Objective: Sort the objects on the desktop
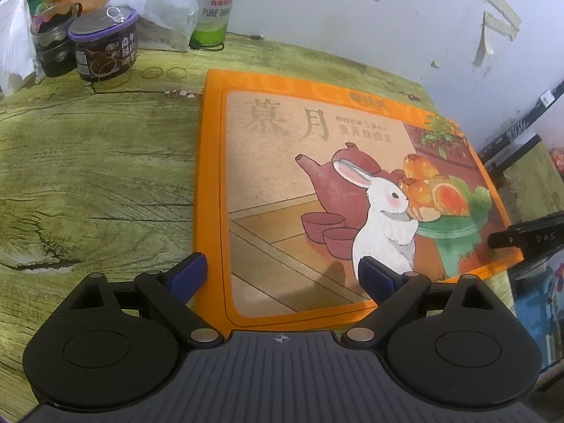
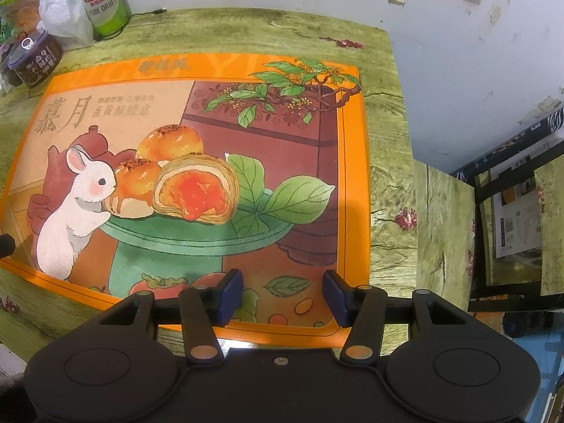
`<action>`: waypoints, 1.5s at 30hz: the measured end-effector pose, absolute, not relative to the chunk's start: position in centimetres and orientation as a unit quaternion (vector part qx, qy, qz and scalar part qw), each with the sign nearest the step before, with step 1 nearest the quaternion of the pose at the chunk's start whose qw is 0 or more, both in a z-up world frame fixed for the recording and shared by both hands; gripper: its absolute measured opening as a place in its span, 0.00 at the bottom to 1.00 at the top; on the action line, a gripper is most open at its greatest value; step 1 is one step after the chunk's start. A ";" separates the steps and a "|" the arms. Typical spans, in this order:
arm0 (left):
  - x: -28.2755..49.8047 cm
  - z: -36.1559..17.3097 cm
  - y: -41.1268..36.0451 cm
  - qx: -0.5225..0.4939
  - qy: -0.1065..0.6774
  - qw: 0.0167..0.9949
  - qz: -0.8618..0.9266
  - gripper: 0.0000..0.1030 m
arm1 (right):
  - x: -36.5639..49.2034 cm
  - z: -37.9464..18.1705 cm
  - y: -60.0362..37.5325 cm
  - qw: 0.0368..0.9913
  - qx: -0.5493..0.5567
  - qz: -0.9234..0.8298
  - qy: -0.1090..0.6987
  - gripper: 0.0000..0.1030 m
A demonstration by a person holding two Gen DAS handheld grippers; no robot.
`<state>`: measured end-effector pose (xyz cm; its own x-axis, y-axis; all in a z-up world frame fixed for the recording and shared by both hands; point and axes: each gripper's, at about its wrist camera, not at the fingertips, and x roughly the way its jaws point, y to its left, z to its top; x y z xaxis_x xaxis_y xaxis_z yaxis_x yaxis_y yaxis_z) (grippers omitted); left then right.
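Observation:
A flat orange gift box [image 1: 317,162] [image 2: 197,162] with a painted white rabbit and pastries lies on the green wood-grain table [image 1: 88,176]. My left gripper [image 1: 282,275] hangs open and wide over the box's near left corner. Its left fingertip [image 1: 188,271] is above the table just outside the box edge, and the right one is above the lid. My right gripper [image 2: 283,294] is partly open above the box's near edge, with nothing between its blue pads [image 2: 231,292]. A black part of the right gripper [image 1: 525,238] shows at the box's right side.
At the back left stand a green beer can [image 1: 215,3] [image 2: 104,0], a purple-lidded jar [image 1: 104,47] [image 2: 35,60], a dark glass jar [image 1: 53,42], a plastic bag [image 1: 158,3] and white tissue [image 1: 14,42]. Two rubber bands [image 1: 164,72] lie nearby. The table's right edge [image 2: 405,176] drops to a lower shelf [image 2: 444,232].

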<state>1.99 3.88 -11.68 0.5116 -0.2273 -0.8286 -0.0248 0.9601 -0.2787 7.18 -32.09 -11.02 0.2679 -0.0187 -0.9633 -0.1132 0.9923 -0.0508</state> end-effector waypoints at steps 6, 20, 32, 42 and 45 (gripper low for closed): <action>-0.1 -11.5 6.2 -0.173 0.476 0.861 -0.034 0.88 | 7.5 -8.8 -30.7 0.809 -0.050 0.055 0.583 0.48; -2.6 -14.1 6.8 -0.260 0.445 0.853 -0.079 0.90 | 10.7 -8.3 -21.8 0.789 -0.095 0.168 0.583 0.50; -1.2 -15.7 7.5 -0.289 0.428 0.853 -0.081 0.91 | 12.4 -10.9 -36.0 0.800 0.061 -0.068 0.592 0.79; -0.6 -16.7 7.7 -0.299 0.436 0.845 -0.082 0.93 | 12.9 -14.5 -39.3 0.764 0.165 -0.085 0.618 0.89; -0.5 -16.9 7.8 -0.304 0.439 0.842 -0.082 0.93 | 13.2 -15.0 -39.3 0.758 0.182 -0.069 0.623 0.90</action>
